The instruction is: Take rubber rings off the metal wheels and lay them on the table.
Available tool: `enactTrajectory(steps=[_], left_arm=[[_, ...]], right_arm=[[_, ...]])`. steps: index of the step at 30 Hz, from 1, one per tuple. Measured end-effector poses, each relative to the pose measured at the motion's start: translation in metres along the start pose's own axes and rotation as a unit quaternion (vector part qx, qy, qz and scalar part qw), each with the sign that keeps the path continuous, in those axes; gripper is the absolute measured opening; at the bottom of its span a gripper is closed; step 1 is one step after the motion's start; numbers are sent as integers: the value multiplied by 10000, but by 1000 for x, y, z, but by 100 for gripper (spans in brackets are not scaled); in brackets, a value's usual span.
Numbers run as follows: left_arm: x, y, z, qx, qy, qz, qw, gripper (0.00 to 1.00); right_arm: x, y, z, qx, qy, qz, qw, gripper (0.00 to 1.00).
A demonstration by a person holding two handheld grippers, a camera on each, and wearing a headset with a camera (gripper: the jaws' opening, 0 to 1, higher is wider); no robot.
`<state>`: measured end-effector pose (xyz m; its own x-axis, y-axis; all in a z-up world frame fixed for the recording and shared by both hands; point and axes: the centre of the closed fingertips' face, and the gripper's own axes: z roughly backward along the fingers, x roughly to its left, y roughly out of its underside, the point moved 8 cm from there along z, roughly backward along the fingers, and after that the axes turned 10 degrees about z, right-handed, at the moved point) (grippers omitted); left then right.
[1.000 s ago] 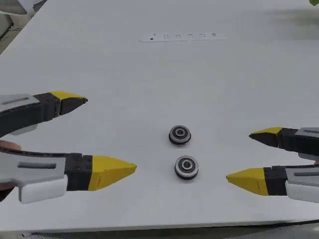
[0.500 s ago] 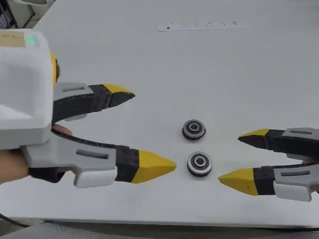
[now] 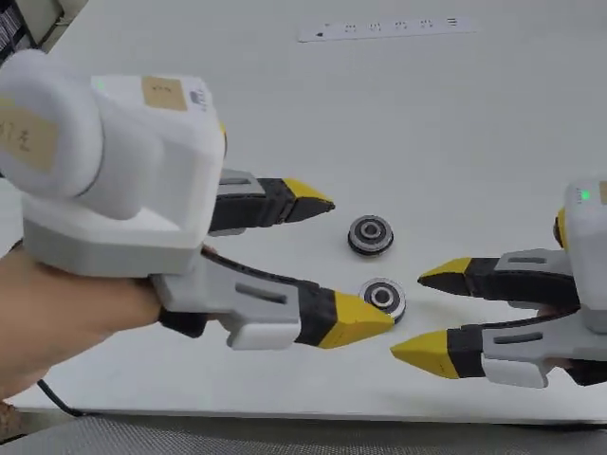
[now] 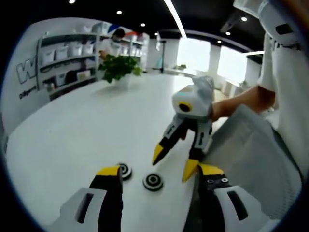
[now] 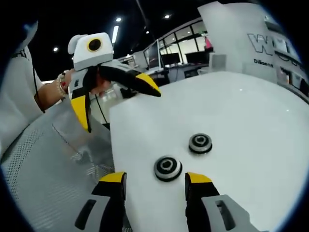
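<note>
Head view: left claw (image 3: 358, 263) and right claw (image 3: 408, 313) (both agape) flank near wheel (image 3: 384, 296).

Mid-frame in the head view, the far wheel (image 3: 370, 234) sits on the table (image 3: 474, 142) just above the near wheel (image 3: 383, 297), left gripper (image 3: 361, 263) at their left, right gripper (image 3: 407, 313) at lower right.

Your white bench (image 3: 455, 123) carries two metal wheels, close together but apart. The near wheel (image 3: 383, 298) lies between your left gripper (image 3: 361, 263) and right gripper (image 3: 407, 313); the far wheel (image 3: 370, 234) sits just beyond it. A flat white strip (image 3: 387, 29) lies well ahead of both.
</note>
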<state>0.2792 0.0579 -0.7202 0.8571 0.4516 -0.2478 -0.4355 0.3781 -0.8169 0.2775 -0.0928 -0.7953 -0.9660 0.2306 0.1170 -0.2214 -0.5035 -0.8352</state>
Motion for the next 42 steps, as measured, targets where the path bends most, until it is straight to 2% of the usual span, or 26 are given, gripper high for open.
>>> enactTrajectory(steps=[8,15,20,23,28,31,37,42], left_arm=[[6,3,-16,51,58,-92,9999,54],[10,5,-30,-37,181,-307,9994,39],[17,11,-40,-101,185,-216,9995,34],[20,19,-46,-31,209,-186,9996,29],[25,31,-55,96,182,-67,9998,28],[25,38,-60,206,204,-128,9995,26],[25,45,-64,281,183,-200,9992,18],[28,49,-63,345,108,-247,9990,15]], right_arm=[[-7,2,-3,33,93,160,9998,39],[-12,7,-10,120,60,259,9996,33],[-15,7,-14,104,59,290,9995,30],[-19,7,-16,72,58,275,9996,29],[-21,9,-19,53,-2,273,9996,27],[-22,10,-20,87,-11,320,9994,27],[-22,10,-22,64,-59,379,9992,26],[-21,11,-22,69,-49,467,9989,25]])
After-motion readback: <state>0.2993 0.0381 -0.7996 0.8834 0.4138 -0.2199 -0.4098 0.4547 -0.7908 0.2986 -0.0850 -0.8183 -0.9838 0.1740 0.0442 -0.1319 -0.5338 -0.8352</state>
